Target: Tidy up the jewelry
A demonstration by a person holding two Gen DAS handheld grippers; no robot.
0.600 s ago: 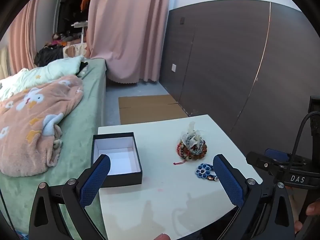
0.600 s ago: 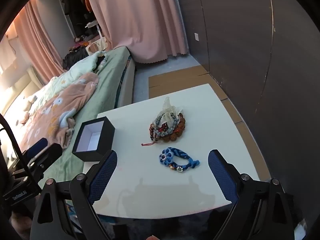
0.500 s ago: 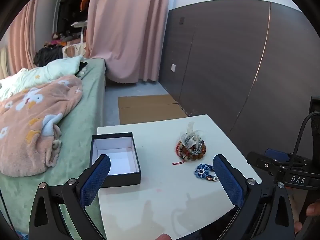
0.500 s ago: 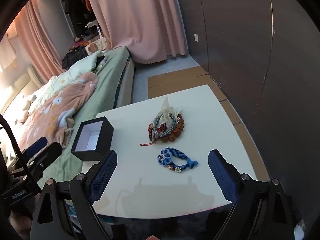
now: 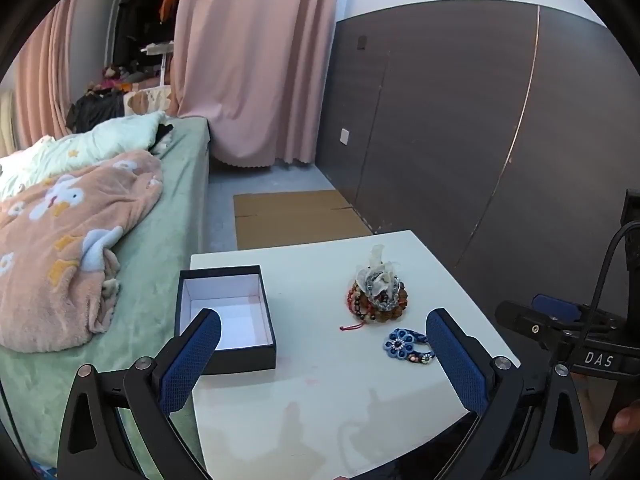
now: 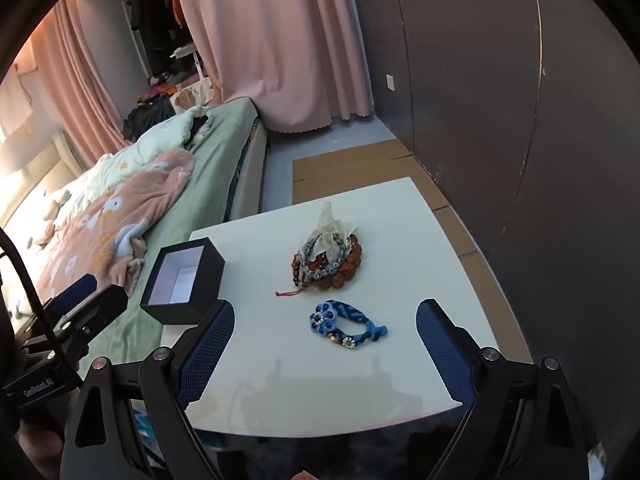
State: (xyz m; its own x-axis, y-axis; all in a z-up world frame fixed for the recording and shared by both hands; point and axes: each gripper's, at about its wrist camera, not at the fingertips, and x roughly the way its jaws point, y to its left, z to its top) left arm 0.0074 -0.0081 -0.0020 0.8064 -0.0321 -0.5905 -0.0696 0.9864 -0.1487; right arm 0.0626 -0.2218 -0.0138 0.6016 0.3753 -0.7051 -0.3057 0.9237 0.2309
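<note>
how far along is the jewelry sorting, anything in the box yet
Nothing looks done: the black open box with a white lining is empty. The blue braided flower bracelet and the pile of beaded bracelets with a pale gauze pouch lie on the white table. Nothing is in hand: the left gripper and right gripper are both open, above the table's near edge. All the jewelry is left to move.

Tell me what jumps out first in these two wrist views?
On the white table the jewelry stands out: a pile of beaded bracelets mid-table and, apart from it and nearer the cameras, a blue braided flower bracelet. An open black box with a white, empty interior sits at the table's bed-side edge. Both grippers hang open above the near edge, holding nothing.
</note>
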